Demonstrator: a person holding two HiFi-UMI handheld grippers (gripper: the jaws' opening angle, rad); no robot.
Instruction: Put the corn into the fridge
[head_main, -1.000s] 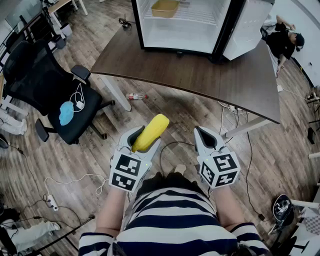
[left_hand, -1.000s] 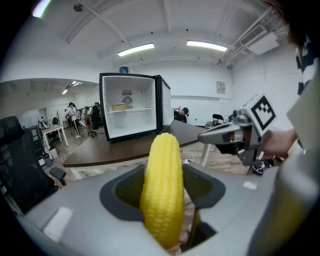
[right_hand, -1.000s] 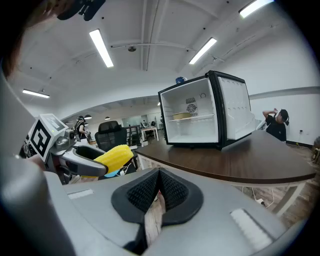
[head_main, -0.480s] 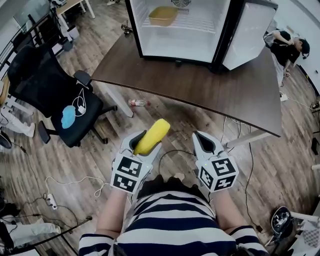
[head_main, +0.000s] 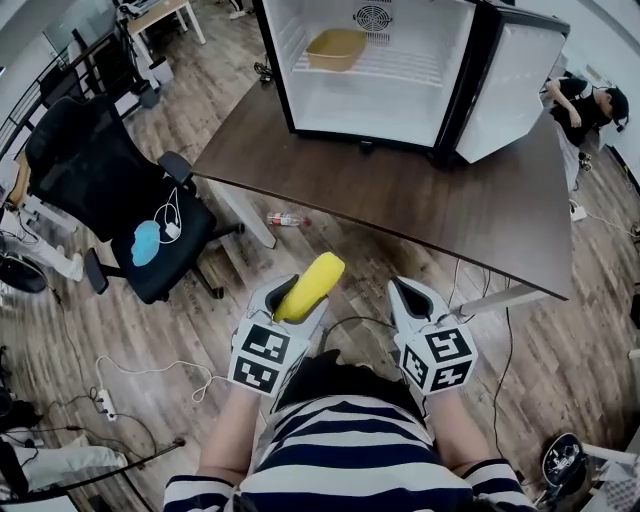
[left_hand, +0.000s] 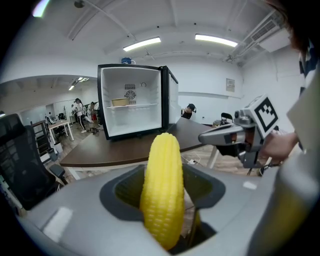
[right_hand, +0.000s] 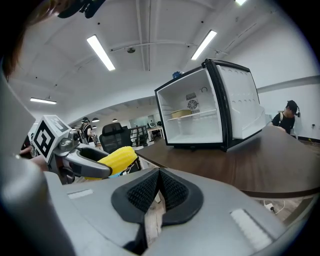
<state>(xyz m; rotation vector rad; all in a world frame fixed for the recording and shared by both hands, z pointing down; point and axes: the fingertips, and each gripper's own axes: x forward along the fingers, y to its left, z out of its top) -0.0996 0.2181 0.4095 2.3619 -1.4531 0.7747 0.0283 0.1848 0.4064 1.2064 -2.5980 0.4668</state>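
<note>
Carrying step: left gripper (head_main: 297, 297) clamped on the corn (left_hand: 162, 190), well short of the open fridge (head_main: 375, 100); right gripper (head_main: 408, 296) closed, empty. Next, reach forward to the fridge's shelf (head_main: 400, 63)

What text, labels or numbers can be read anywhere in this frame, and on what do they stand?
No text here is readable.
Sticker on the back wall inside the fridge: too small to read.
Plate on the far wall: too small to read.
Marker cubes: black-and-white square patterns only, no letters or numbers.
</note>
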